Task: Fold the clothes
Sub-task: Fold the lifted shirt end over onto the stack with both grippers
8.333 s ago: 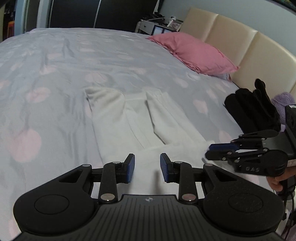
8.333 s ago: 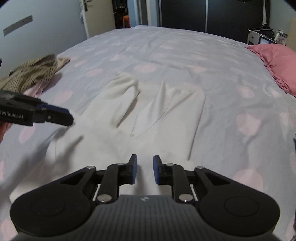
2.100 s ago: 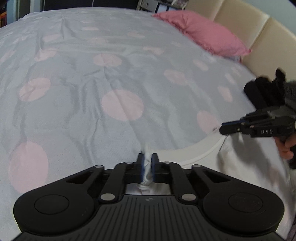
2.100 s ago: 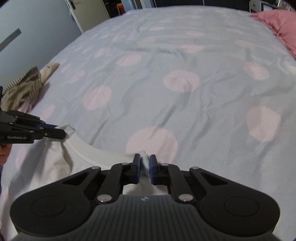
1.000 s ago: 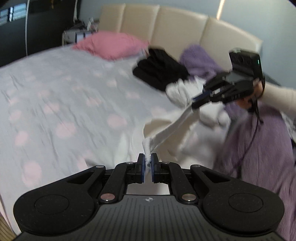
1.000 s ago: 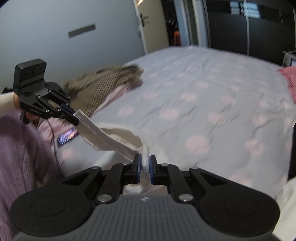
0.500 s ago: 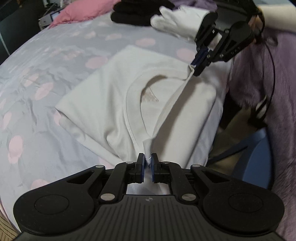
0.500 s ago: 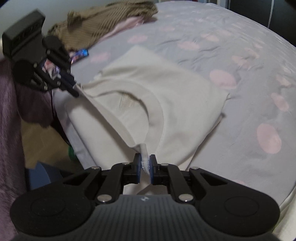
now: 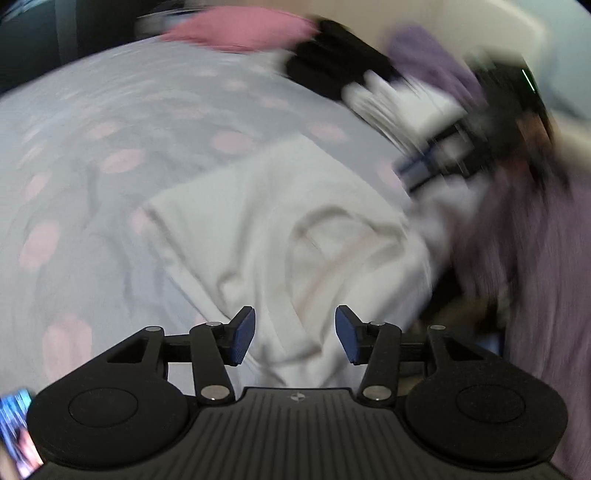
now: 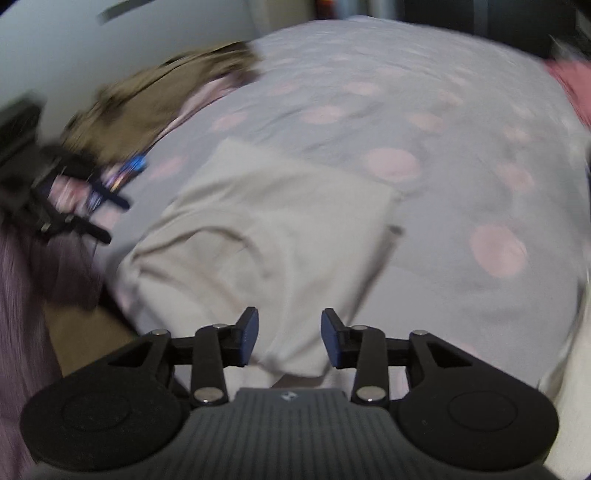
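While both pictures are blurred, one white shirt (image 9: 280, 221) can be made out lying folded on the bedspread (image 9: 92, 177) near the bed's edge, collar up. Two grippers are over it: the left gripper (image 9: 294, 340) and the right gripper (image 10: 290, 339). Both have just been opening their jaws, which now stand spread with the shirt's near edge below the gap, neither pad pressing cloth. One pink pillow (image 9: 243, 31), one black garment (image 9: 328, 62) and one brown striped garment (image 10: 155, 92) lie further off.
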`<state>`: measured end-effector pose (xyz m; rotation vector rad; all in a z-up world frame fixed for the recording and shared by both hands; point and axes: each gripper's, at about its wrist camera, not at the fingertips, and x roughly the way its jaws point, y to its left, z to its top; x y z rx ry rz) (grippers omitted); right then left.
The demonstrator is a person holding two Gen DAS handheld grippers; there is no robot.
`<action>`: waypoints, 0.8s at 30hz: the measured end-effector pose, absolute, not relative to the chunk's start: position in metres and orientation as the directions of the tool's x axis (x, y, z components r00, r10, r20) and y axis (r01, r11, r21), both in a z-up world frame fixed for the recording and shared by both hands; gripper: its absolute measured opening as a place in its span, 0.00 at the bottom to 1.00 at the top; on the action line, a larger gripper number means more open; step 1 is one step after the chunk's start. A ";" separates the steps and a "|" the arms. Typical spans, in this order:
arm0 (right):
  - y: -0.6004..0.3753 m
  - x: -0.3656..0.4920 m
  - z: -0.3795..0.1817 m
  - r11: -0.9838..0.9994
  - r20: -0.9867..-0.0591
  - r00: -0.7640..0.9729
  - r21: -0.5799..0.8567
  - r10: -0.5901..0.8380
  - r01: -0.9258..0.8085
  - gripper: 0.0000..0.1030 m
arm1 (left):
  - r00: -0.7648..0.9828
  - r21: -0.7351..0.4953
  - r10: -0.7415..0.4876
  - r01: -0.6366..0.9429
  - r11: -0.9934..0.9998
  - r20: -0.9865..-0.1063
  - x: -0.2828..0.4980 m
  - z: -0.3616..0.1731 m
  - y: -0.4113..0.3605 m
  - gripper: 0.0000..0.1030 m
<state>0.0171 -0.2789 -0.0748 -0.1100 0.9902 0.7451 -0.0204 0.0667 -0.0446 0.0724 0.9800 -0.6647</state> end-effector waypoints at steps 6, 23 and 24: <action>-0.289 0.048 -0.108 0.831 -0.800 0.280 0.427 0.531 -0.355 0.42 | 0.374 -0.334 -0.459 0.353 0.874 -0.806 0.010 -0.075 0.073 0.42; -0.271 0.042 -0.117 0.804 -0.799 0.221 0.458 0.560 -0.380 0.28 | 0.354 -0.335 -0.447 0.335 0.881 -0.821 0.009 -0.092 0.067 0.12; -0.271 0.041 -0.116 0.803 -0.798 0.222 0.456 0.560 -0.384 0.23 | 0.356 -0.335 -0.449 0.340 0.879 -0.819 0.008 -0.091 0.067 0.12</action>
